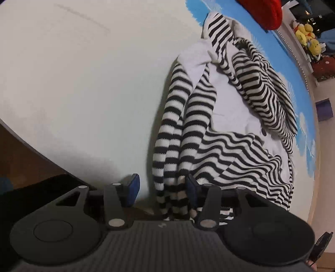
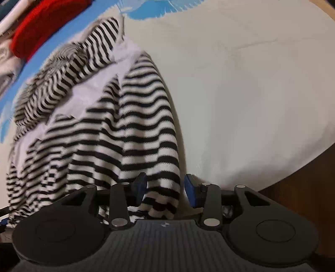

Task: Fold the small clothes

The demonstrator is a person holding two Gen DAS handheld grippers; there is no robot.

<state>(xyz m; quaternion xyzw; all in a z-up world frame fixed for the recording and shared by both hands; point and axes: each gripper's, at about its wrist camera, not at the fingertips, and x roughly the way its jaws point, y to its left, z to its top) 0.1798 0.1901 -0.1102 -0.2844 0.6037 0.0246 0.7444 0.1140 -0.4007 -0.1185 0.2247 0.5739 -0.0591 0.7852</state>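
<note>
A black-and-white striped knit garment [image 1: 228, 134] with a white inner side lies crumpled on a pale table cover [image 1: 83, 83]. In the left wrist view, its two striped sleeves [image 1: 178, 129] run down to my left gripper [image 1: 162, 189]. The sleeve ends sit between the jaws against the right finger [image 1: 191, 188], and the left finger [image 1: 133, 188] stands apart, so the gripper is open. In the right wrist view, the garment's [image 2: 125, 125] striped edge hangs between the jaws of my right gripper [image 2: 166, 187]. It lies next to the left finger [image 2: 142, 186], with a gap before the right finger [image 2: 190, 189], so this gripper is open too.
The cover has a blue printed band [image 1: 270, 50] at its far side. A red cloth item [image 1: 263, 12] lies beyond the garment, and yellow plush toys [image 1: 307, 35] sit on a shelf behind. The table's rounded edge [image 2: 303, 167] drops to dark wood at the near side.
</note>
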